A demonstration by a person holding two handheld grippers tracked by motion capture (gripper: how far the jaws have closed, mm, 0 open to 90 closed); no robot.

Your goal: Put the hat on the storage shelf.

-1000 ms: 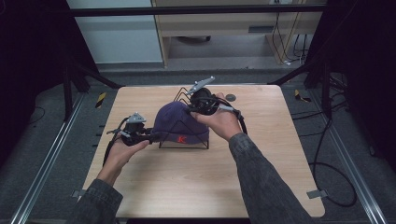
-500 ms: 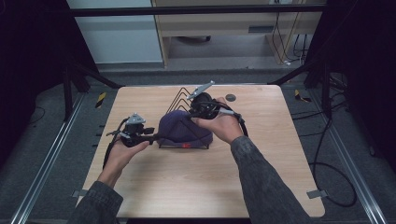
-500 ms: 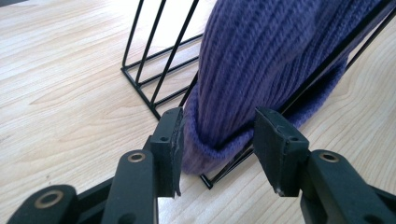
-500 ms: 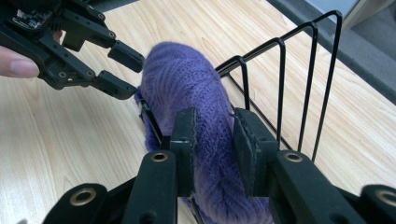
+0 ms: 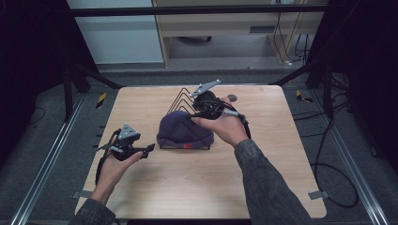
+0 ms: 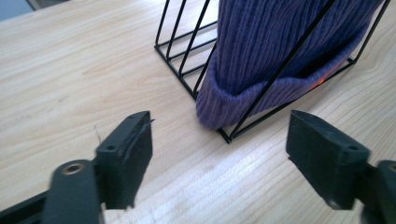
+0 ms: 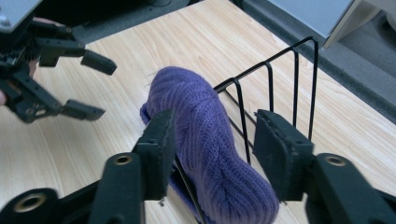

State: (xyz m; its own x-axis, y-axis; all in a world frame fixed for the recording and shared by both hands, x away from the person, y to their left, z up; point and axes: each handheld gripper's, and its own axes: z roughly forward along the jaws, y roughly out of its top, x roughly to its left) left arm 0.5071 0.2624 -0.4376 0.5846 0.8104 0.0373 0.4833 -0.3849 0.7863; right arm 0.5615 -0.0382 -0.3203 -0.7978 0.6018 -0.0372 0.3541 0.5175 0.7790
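While both tools gape, beanie [image 5: 180, 131] unheld

Hats: one purple knit hat [image 5: 180, 130]
Racks: one black wire rack [image 5: 184, 99]
Tools: two, the left tool [image 5: 149, 150] and the right tool [image 5: 191, 116]
Hands: two, one on each tool
Counters: one wooden counter [image 5: 197, 183]
Small dark discs on the counter: one [image 5: 232, 98]

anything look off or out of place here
The purple knit beanie is stuffed into the black wire file rack, bulging out between its dividers at the front end. Nothing looks spilled or damaged.
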